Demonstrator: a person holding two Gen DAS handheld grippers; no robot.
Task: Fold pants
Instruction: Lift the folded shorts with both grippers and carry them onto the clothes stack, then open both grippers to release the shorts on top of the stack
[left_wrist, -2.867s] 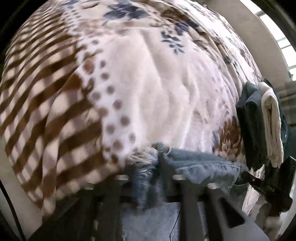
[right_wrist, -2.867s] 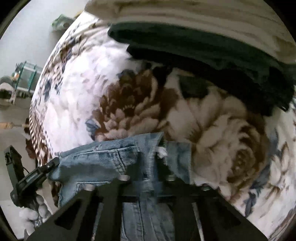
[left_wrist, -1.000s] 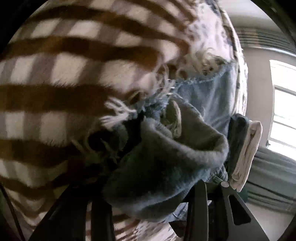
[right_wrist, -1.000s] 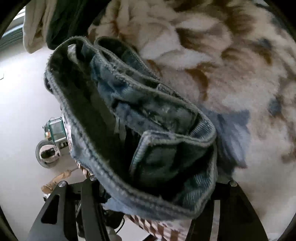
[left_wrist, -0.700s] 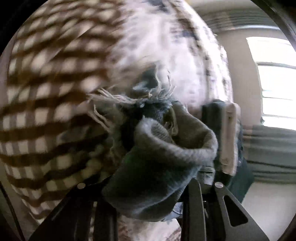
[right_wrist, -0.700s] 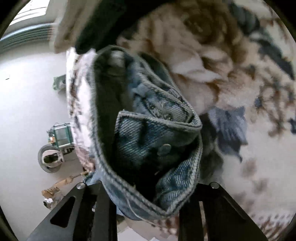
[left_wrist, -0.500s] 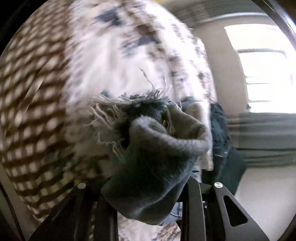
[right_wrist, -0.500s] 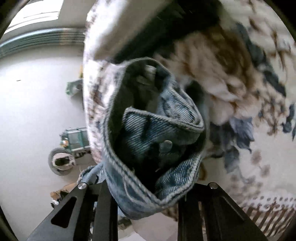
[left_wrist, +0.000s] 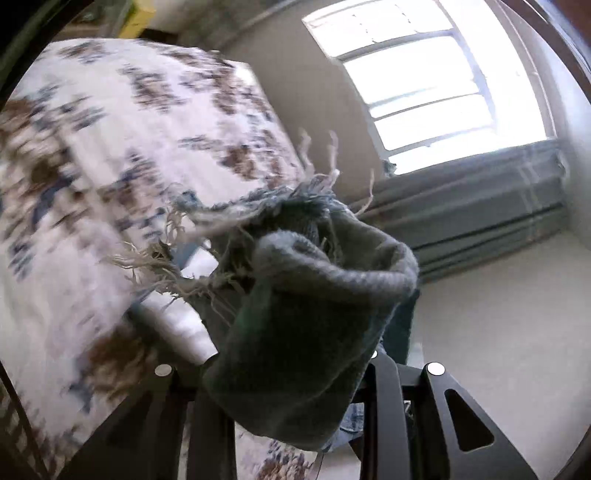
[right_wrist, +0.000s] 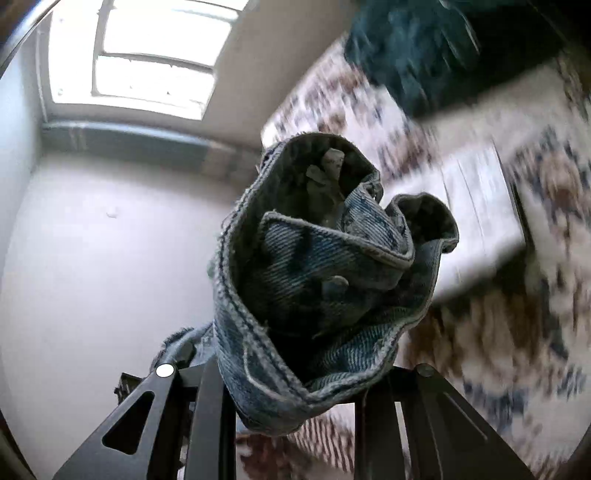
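Note:
The pants are blue denim jeans. In the left wrist view my left gripper (left_wrist: 295, 373) is shut on the frayed hem end of the jeans (left_wrist: 314, 332), which bunches up in front of the camera with loose threads sticking out. In the right wrist view my right gripper (right_wrist: 295, 373) is shut on the waistband end of the jeans (right_wrist: 317, 277), with its button and open fly showing. Both ends are held up in the air above the bed. The fingertips are hidden by the cloth.
The bed has a fleece blanket (left_wrist: 92, 177) with brown and blue flowers. A stack of folded clothes, white (right_wrist: 476, 218) under dark green (right_wrist: 424, 44), lies on it. A window (left_wrist: 436, 74), grey curtain and pale floor (left_wrist: 498, 314) lie beyond.
Both grippers have lifted the jeans off the blanket and swung upward; the views now look toward the window and wall instead of down at the bed.

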